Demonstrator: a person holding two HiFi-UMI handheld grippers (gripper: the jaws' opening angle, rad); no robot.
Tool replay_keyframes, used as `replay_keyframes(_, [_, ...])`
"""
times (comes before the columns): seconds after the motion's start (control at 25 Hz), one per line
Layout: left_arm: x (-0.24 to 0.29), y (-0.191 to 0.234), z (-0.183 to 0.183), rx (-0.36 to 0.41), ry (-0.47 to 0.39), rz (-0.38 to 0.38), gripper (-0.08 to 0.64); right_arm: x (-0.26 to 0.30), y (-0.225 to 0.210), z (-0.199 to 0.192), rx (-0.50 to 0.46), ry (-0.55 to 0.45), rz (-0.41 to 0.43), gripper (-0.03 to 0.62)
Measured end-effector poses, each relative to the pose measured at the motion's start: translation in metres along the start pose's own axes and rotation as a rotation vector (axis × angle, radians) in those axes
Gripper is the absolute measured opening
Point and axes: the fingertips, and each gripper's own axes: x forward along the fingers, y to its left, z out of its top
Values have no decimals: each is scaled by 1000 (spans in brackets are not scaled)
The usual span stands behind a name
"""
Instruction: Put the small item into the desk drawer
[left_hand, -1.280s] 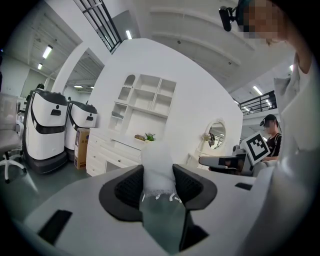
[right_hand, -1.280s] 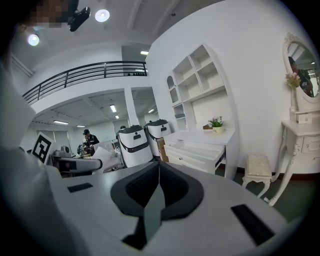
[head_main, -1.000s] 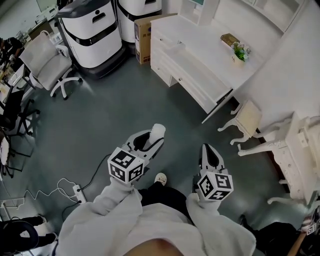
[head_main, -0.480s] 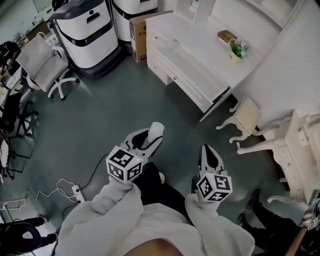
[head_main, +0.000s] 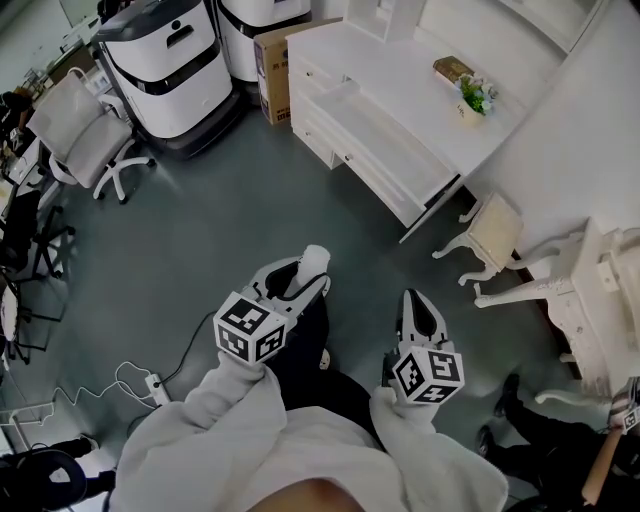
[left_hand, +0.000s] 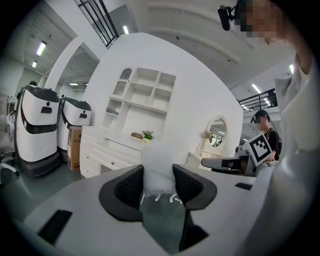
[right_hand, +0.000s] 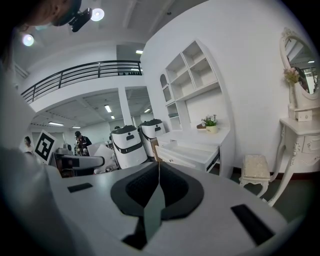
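Note:
A small white fluffy item (left_hand: 158, 167) is pinched between my left gripper's (left_hand: 158, 181) black pads, and it sticks up past the fingertips. From the head view the same white item (head_main: 315, 260) shows at the tip of the left gripper (head_main: 304, 278), held over the grey floor. My right gripper (head_main: 421, 306) hangs beside it, jaws together with nothing in them (right_hand: 159, 172). The white desk (head_main: 420, 75) stands well ahead at the upper right, its wide drawer (head_main: 385, 135) pulled open. The right gripper view shows that open drawer (right_hand: 192, 150) beyond the jaws.
Two white-and-black machines (head_main: 170, 60) and a cardboard box (head_main: 270, 55) stand left of the desk. An office chair (head_main: 80, 130) is at the far left. A padded stool (head_main: 495, 235) and a white dressing table (head_main: 600, 290) stand to the right. A power strip (head_main: 152, 382) lies on the floor.
The desk and machines have slid slightly across the head view as I step forward; a dark leg now shows under the grippers. Both grippers keep their pose and grip.

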Motion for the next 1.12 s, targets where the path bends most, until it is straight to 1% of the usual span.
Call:
replay_keyframes(0.32, [35, 26, 22, -1, -6, -6, 187, 43, -10, 20, -5, 7, 7, 34])
replay_keyframes(0.6, [75, 63, 59, 5, -17, -3, 187, 101, -21, 59, -17, 0, 20, 34])
replay_keyframes(0.76, [95, 84, 79, 11, -16, -15, 187, 129, -24, 80, -20, -7, 14, 34])
replay_keyframes(1.12, [140, 126, 110, 17, -10, -53, 187, 188, -33, 110, -20, -9, -7, 34])
